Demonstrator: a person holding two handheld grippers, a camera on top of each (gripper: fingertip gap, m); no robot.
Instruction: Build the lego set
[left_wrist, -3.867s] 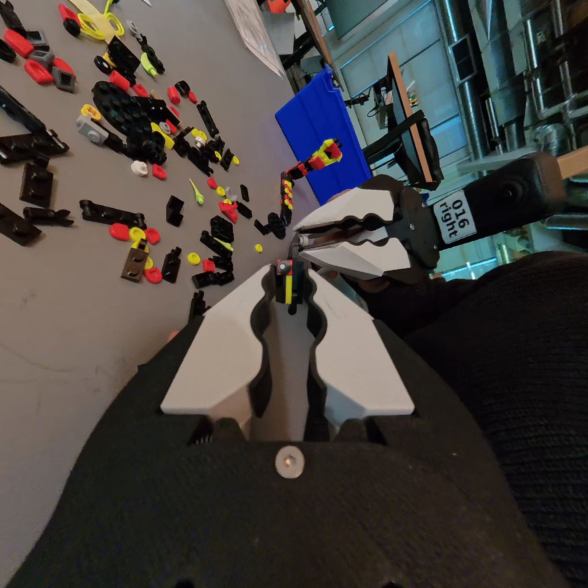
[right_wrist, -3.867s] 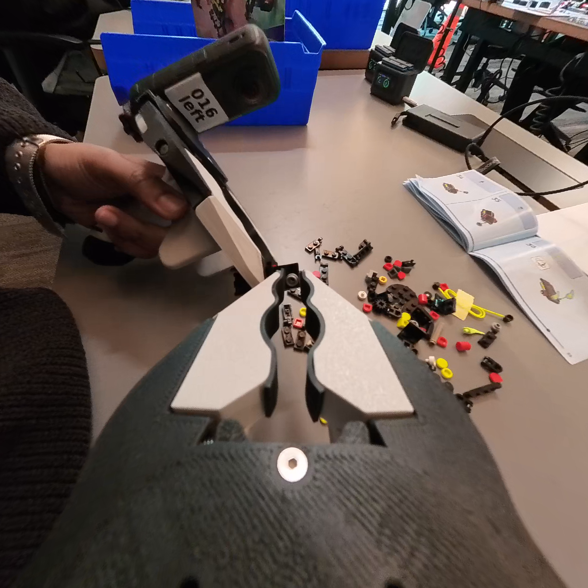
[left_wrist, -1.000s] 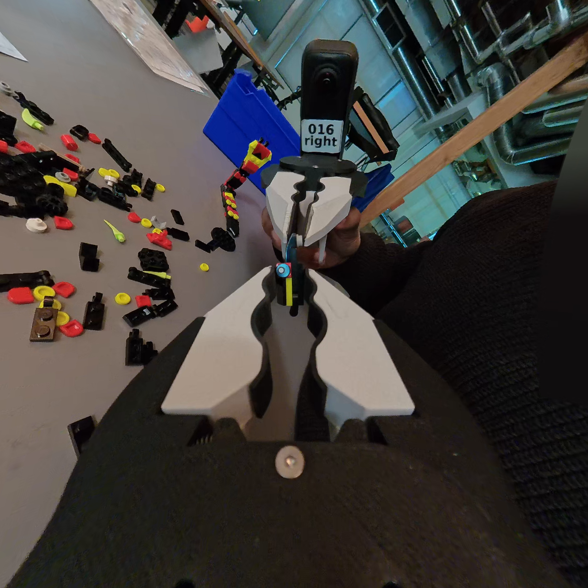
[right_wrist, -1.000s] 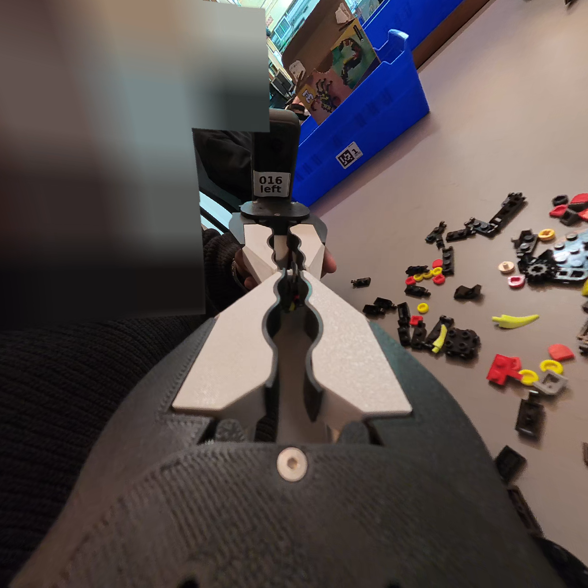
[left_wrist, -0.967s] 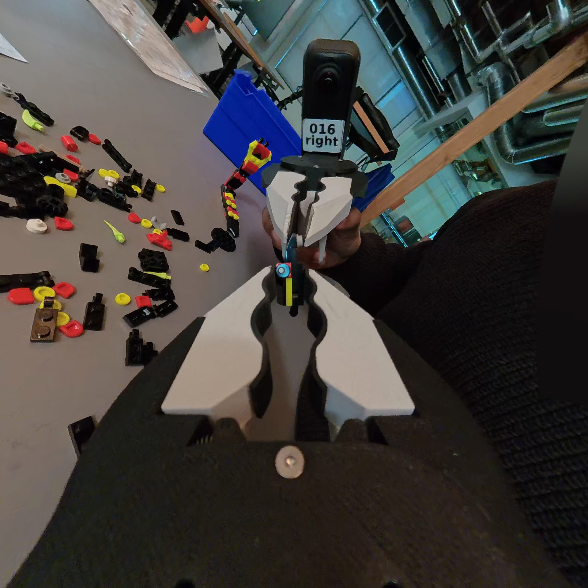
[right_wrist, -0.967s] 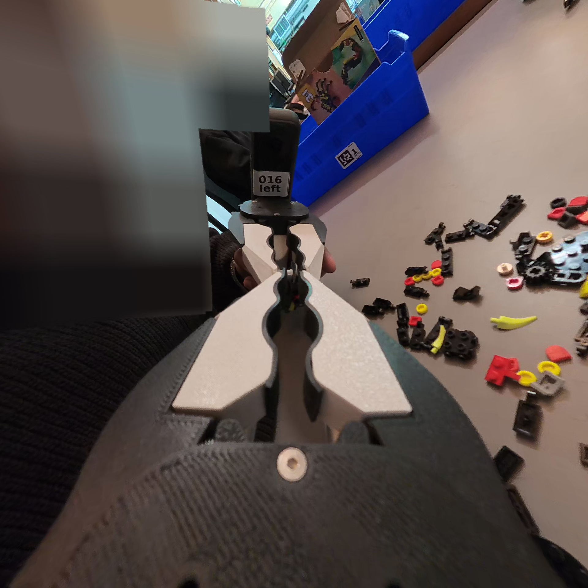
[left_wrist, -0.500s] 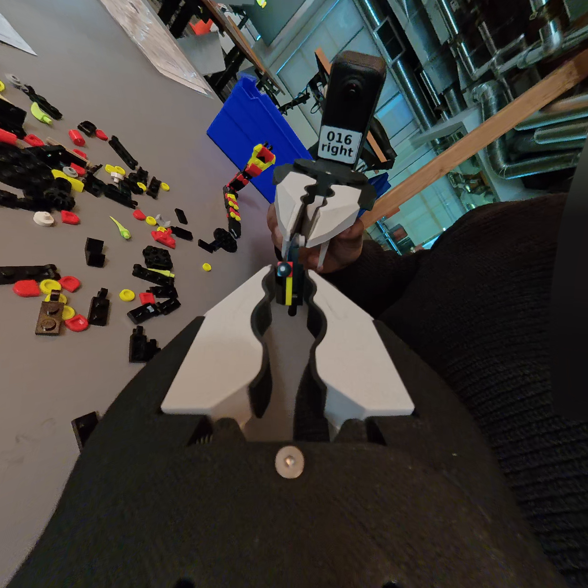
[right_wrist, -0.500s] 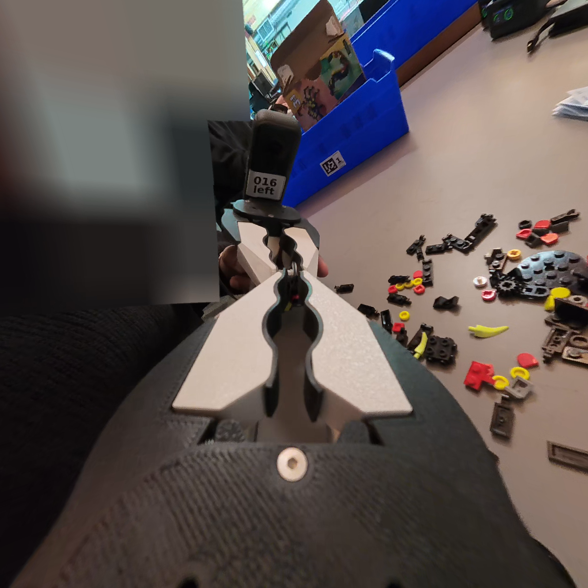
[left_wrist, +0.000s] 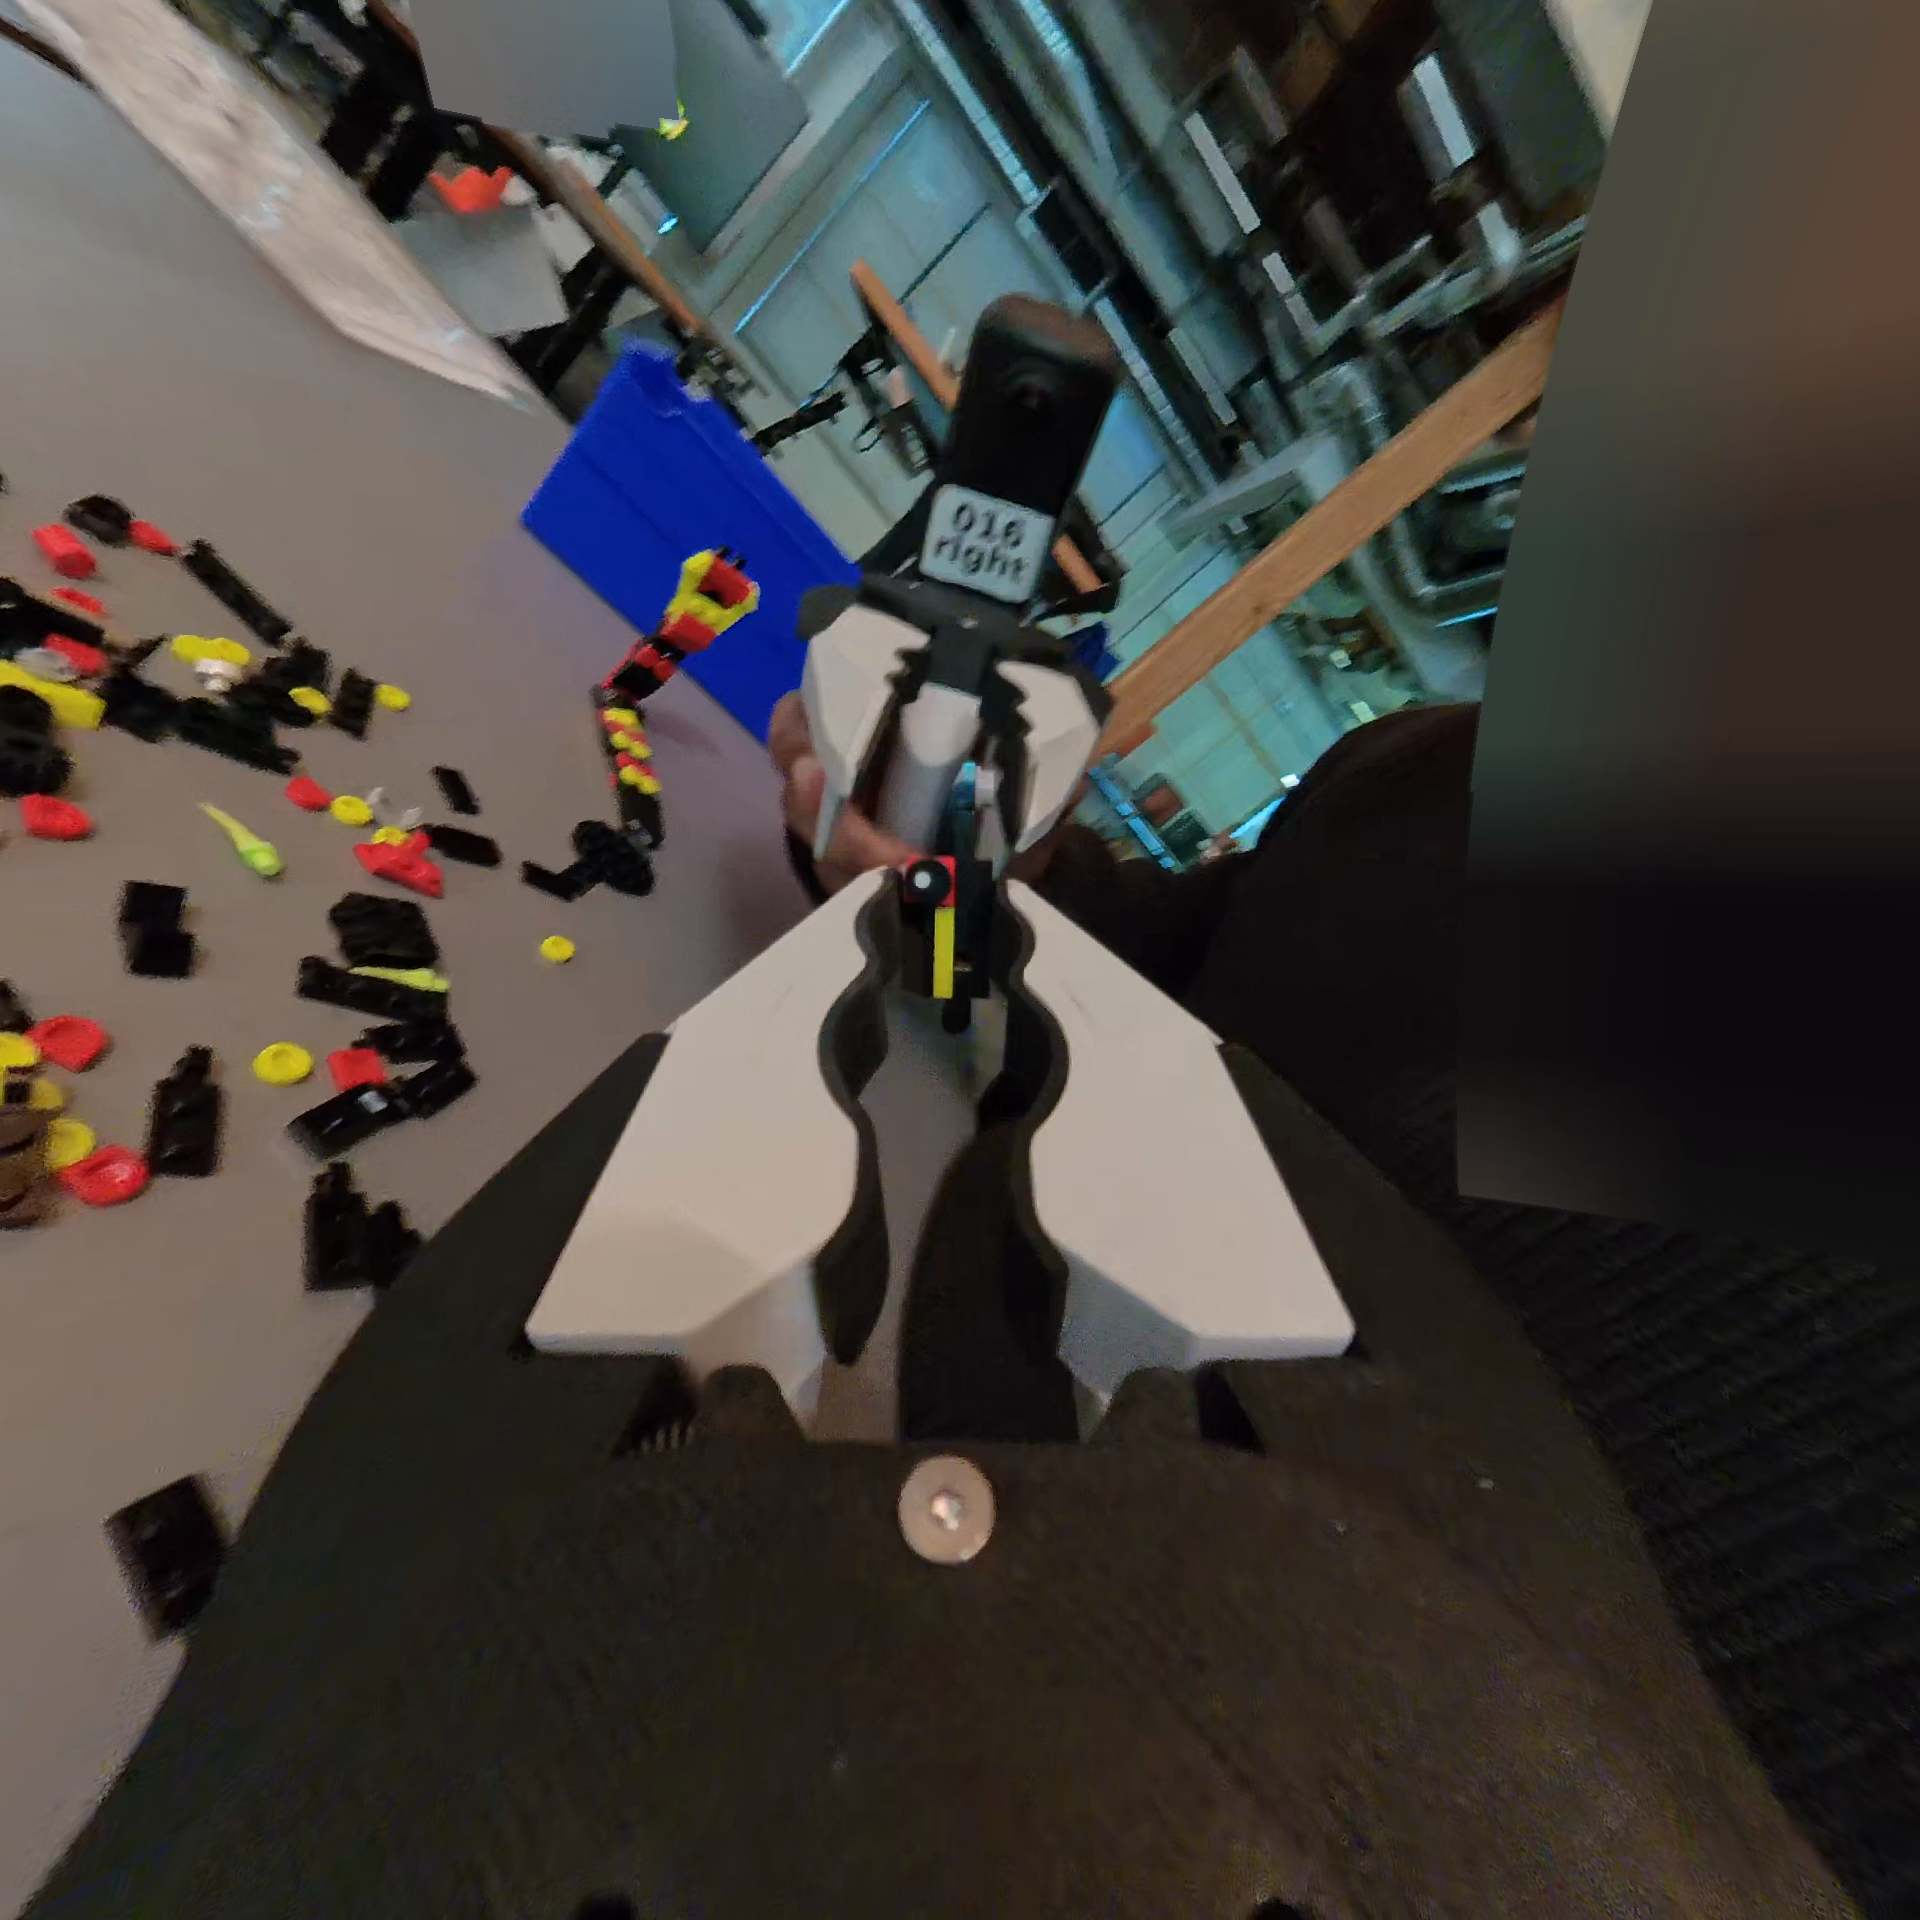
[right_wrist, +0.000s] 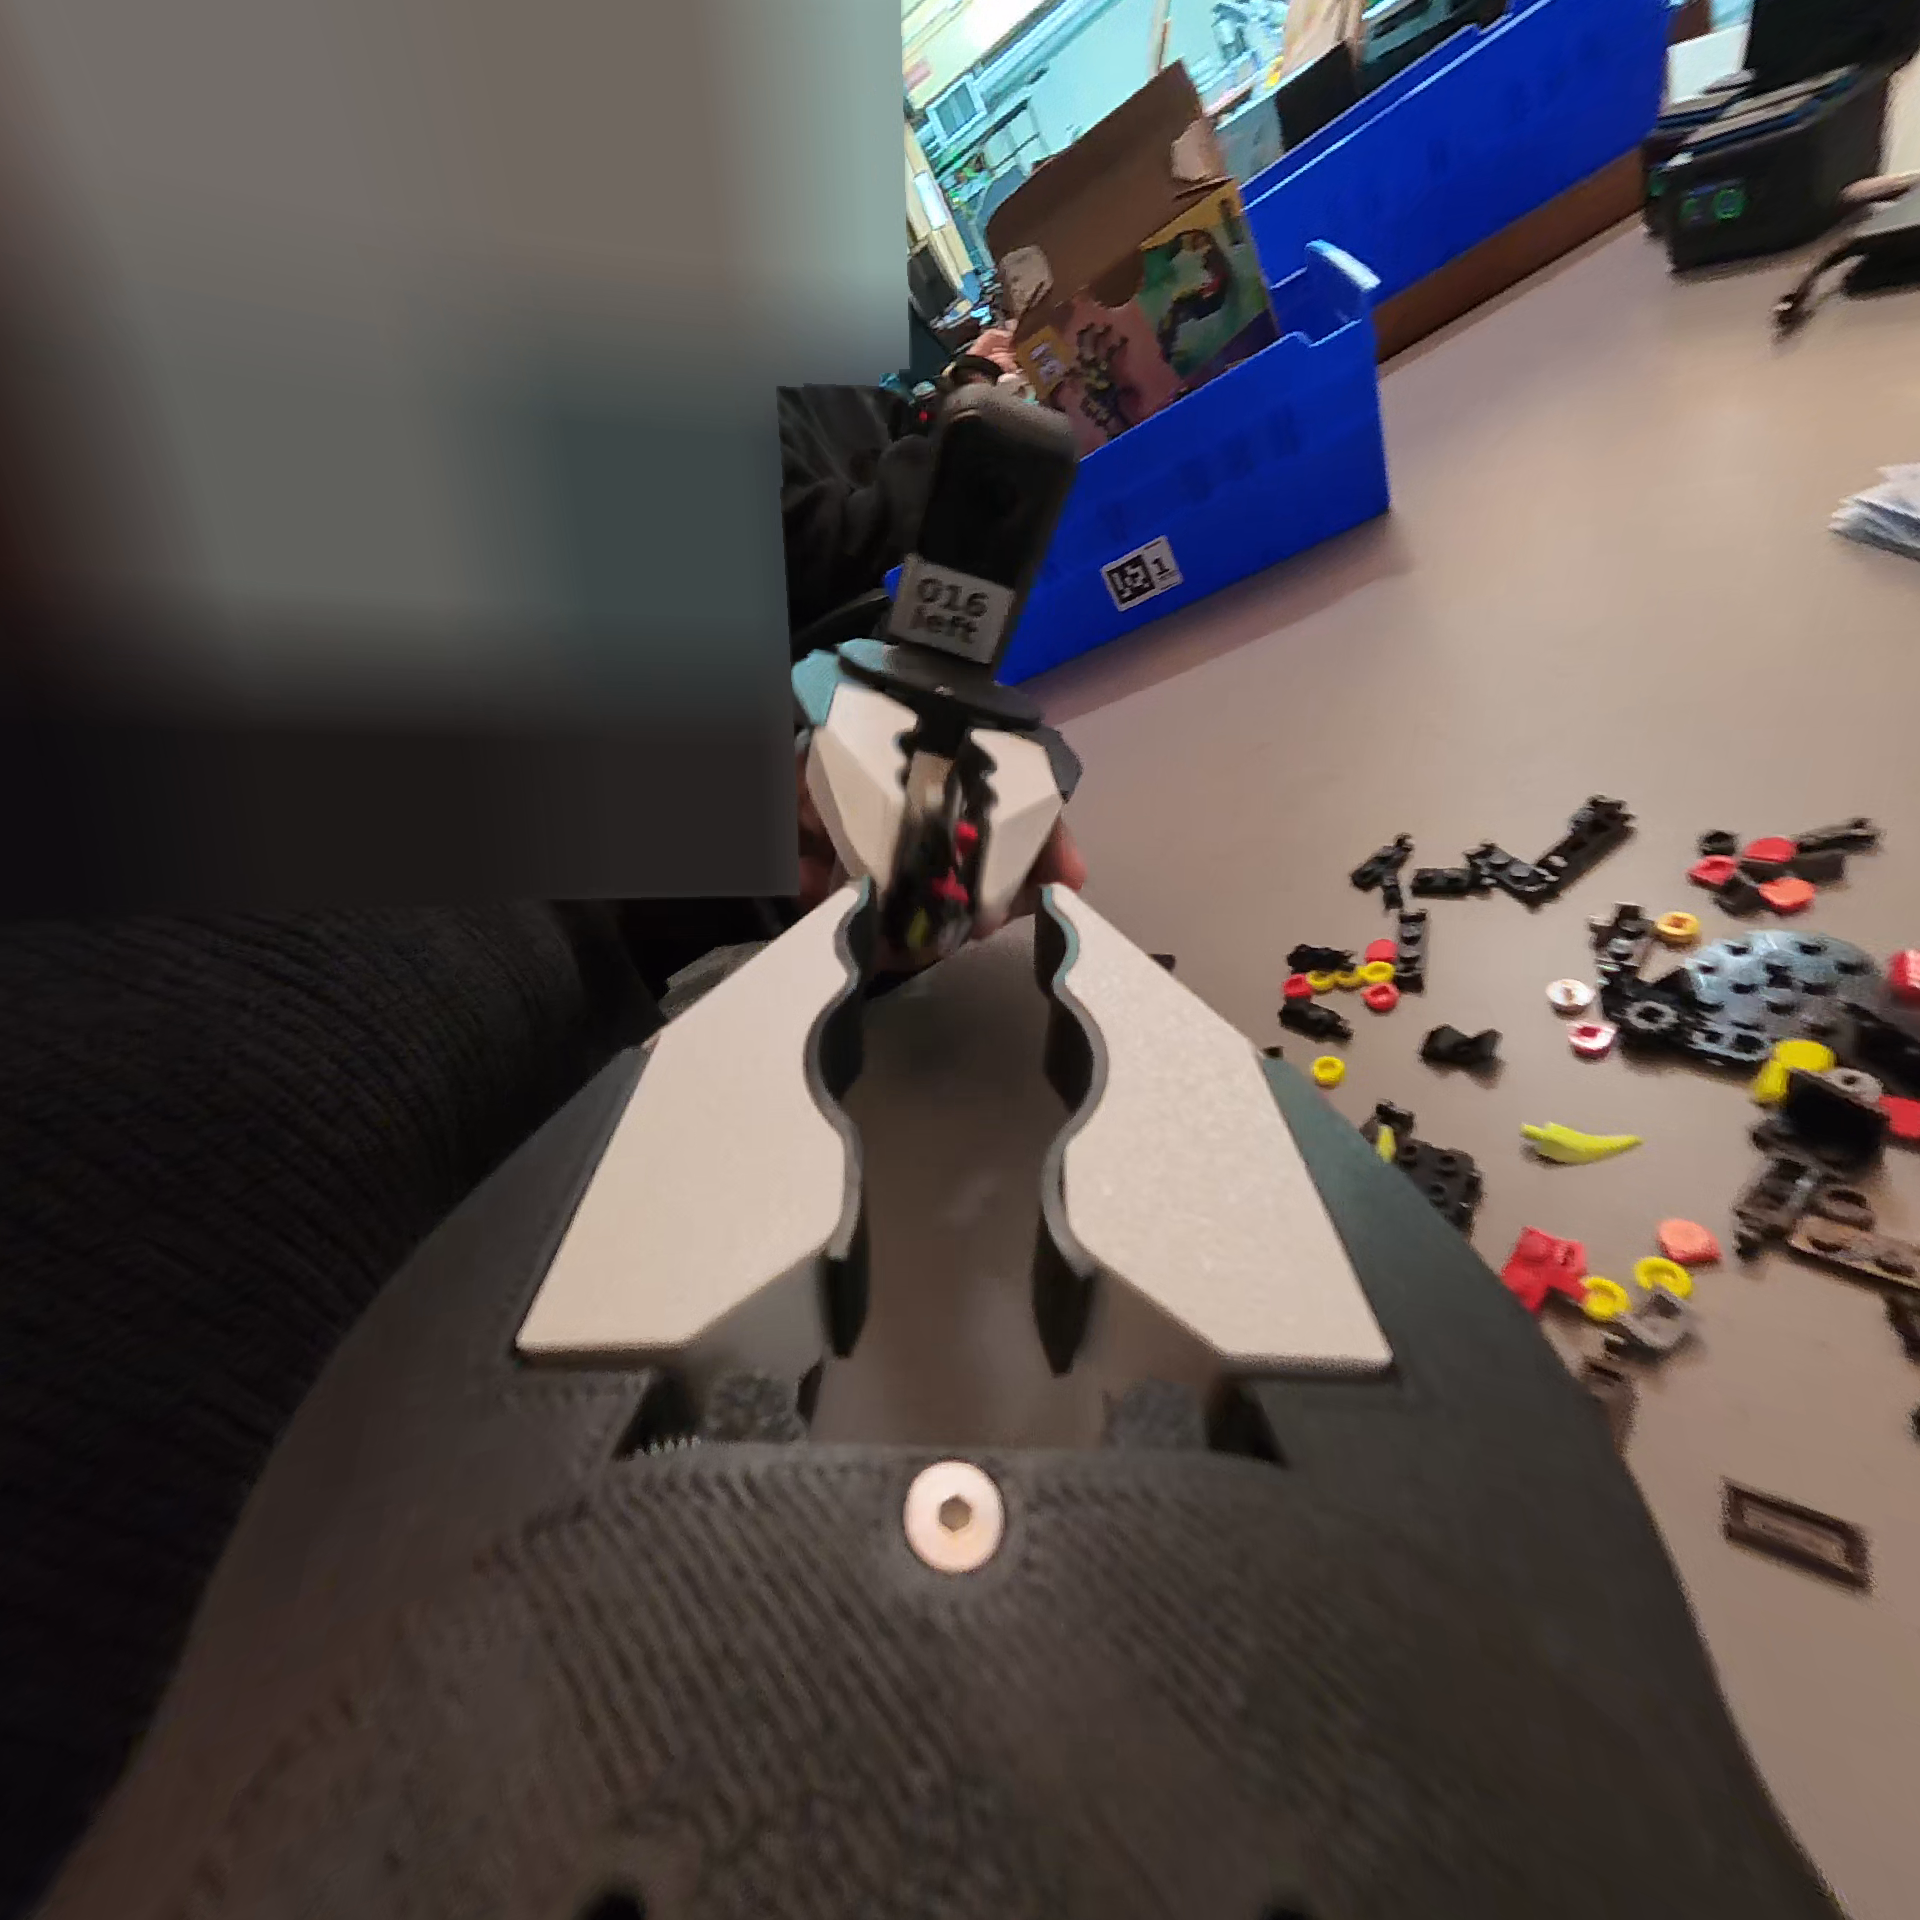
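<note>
Item: small black, red and yellow sub-build (left_wrist: 940, 935), lifted above the table (left_wrist: 436, 488) and pinched at the tips of the left gripper (left_wrist: 943, 914), whose fingers are narrow and closed on it; the same piece shows between that gripper's tips in the right wrist view (right_wrist: 935, 883). Right gripper (right_wrist: 948, 935): fingers spread wide, nothing between them, tips just short of the sub-build and facing the left gripper head-on; from the left wrist view its fingers (left_wrist: 862, 717) also stand apart, with a pale blue sliver between them too blurred to identify. Stock: loose pieces (left_wrist: 364, 935) in black, red and yellow scattered on the table; a jointed red-yellow-black chain (left_wrist: 665, 665) standing near the blue bin (left_wrist: 665, 540); a second scatter to the right of the right gripper (right_wrist: 1558, 1039), including a round black studded plate (right_wrist: 1756, 987). Step in hand, as judged: a part seems freshly joined to the sub-build, or about to be regripped, with most of the set unbuilt. Handling notes: keep the left grip firm and steady, since the piece is small and held only at the tips; bring the right fingers in square to the sub-build's flat sides, not its studs; close slowly so the piece does not twist or pop free; press along the stud axis. Risk: both views are motion-blurred, so alignment cannot be confirmed.
</note>
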